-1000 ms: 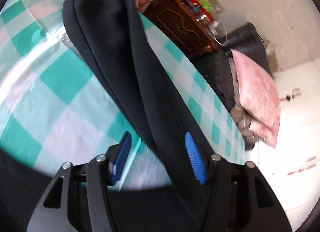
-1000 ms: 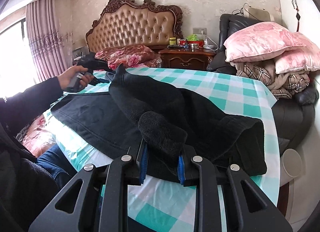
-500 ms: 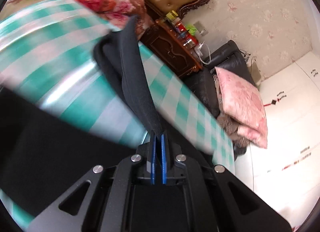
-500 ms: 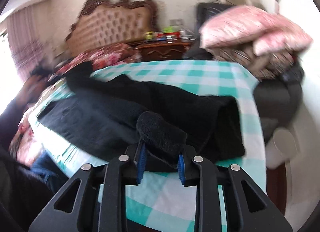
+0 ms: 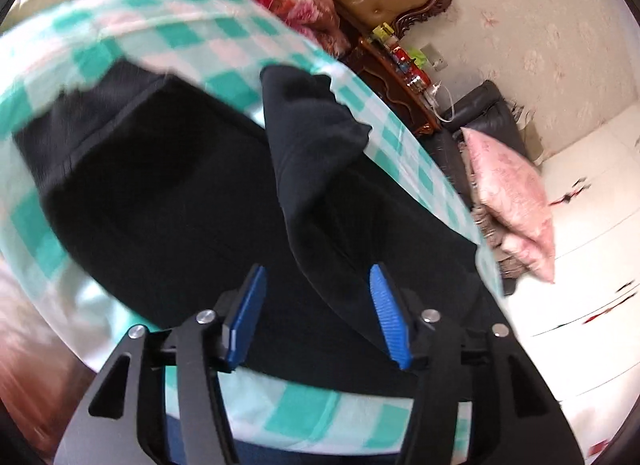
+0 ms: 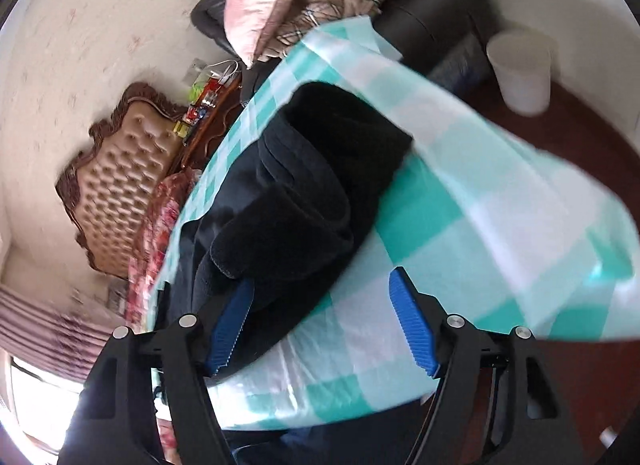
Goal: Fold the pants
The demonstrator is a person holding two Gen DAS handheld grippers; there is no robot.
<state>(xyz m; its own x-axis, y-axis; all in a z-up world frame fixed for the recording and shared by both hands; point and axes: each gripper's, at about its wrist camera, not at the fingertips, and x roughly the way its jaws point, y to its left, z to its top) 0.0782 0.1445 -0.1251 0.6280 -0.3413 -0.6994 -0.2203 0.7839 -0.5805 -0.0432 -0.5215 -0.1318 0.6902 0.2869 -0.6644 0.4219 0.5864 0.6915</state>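
Observation:
The black pants (image 5: pixel 168 193) lie on a table with a green-and-white checked cloth (image 5: pixel 224 37). One leg (image 5: pixel 312 137) is folded over the rest and runs toward me. My left gripper (image 5: pixel 316 305) is open just above this folded leg, its blue pads (image 5: pixel 384 305) on either side of it. In the right wrist view the bunched, folded end of the pants (image 6: pixel 320 169) rests on the cloth (image 6: pixel 500 193). My right gripper (image 6: pixel 320 317) is open, its left pad (image 6: pixel 230 325) against the cloth edge of the pants, nothing held.
A wooden nightstand (image 5: pixel 396 77) with small items, a tufted headboard (image 6: pixel 116 181), and a black sofa with pink pillows (image 5: pixel 512 193) stand beyond the table. A white bin (image 6: pixel 520 73) sits on the floor past the table's corner.
Both grippers have opened and let go of the pants. The leg the left gripper held now lies folded over the pants. Both cameras have swung and tilted.

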